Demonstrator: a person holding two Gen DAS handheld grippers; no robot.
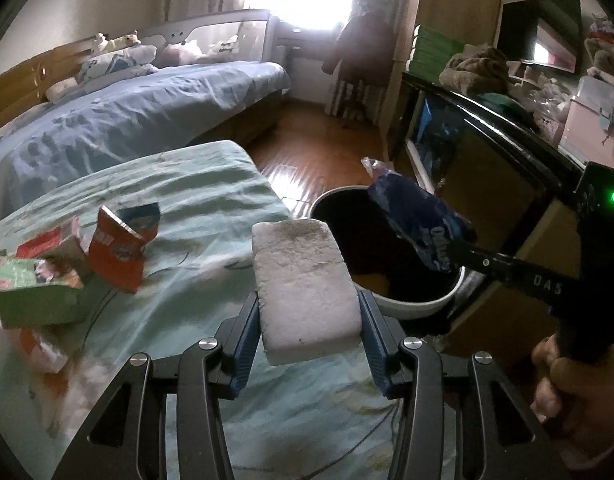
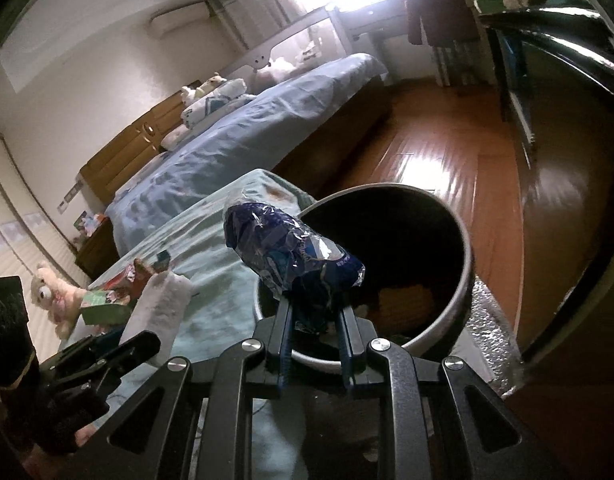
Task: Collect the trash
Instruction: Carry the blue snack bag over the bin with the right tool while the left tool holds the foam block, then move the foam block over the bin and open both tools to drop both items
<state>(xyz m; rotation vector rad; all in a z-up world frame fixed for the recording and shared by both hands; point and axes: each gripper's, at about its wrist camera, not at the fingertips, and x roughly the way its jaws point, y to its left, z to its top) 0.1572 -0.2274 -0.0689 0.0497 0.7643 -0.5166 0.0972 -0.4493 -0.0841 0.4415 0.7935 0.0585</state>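
Trash fills both grippers: the left gripper point(image 1: 309, 320) clamps a white rectangular foam block point(image 1: 303, 280) at lower centre, and the right gripper point(image 2: 315, 332) pinches a crumpled dark-blue plastic wrapper point(image 2: 291, 258) over the round white-rimmed bin point(image 2: 465, 292). Torn red and green cartons point(image 1: 67, 268) lie left on the pale-green bedsheet point(image 1: 195, 184).
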